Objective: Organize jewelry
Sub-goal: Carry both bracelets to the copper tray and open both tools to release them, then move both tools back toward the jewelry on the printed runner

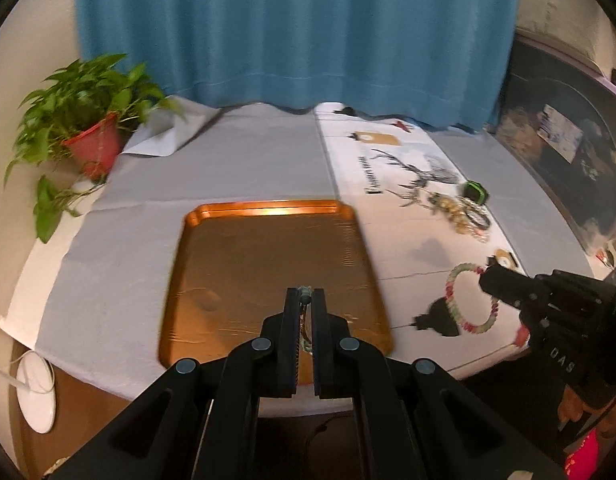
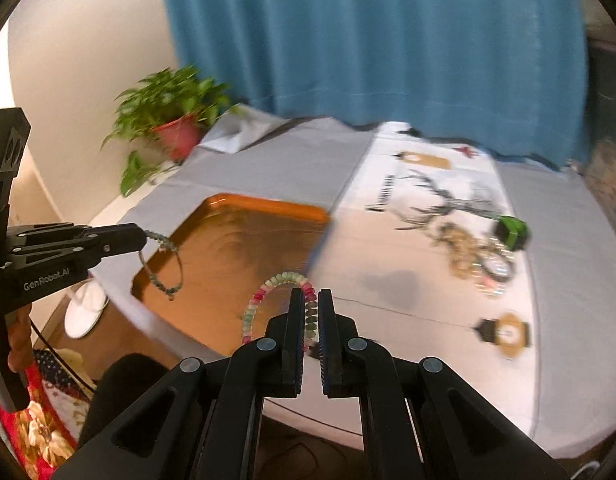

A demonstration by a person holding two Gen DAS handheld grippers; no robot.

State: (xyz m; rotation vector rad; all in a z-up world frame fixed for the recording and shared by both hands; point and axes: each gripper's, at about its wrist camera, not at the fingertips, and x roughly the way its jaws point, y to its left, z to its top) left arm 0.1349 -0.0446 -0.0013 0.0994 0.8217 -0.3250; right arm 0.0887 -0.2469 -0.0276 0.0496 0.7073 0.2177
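My left gripper [image 1: 306, 292] is shut on a thin green cord bracelet [image 1: 305, 320] and holds it above the near part of the orange tray [image 1: 268, 210]. From the right wrist view the left gripper [image 2: 142, 236] shows with the cord bracelet [image 2: 164, 268] hanging over the tray [image 2: 268, 204]. My right gripper [image 2: 312, 294] is shut on a pink and green bead bracelet [image 2: 268, 292], held above the table by the tray's right side. In the left wrist view the right gripper [image 1: 484, 280] grips the bead bracelet [image 1: 464, 312].
A pile of jewelry [image 1: 464, 216] with a green and black box [image 1: 477, 191] lies on the printed cloth at the right; the pile also shows in the right wrist view [image 2: 476, 256]. A potted plant [image 1: 92, 136] stands at the back left. A blue curtain [image 1: 292, 32] hangs behind the table.
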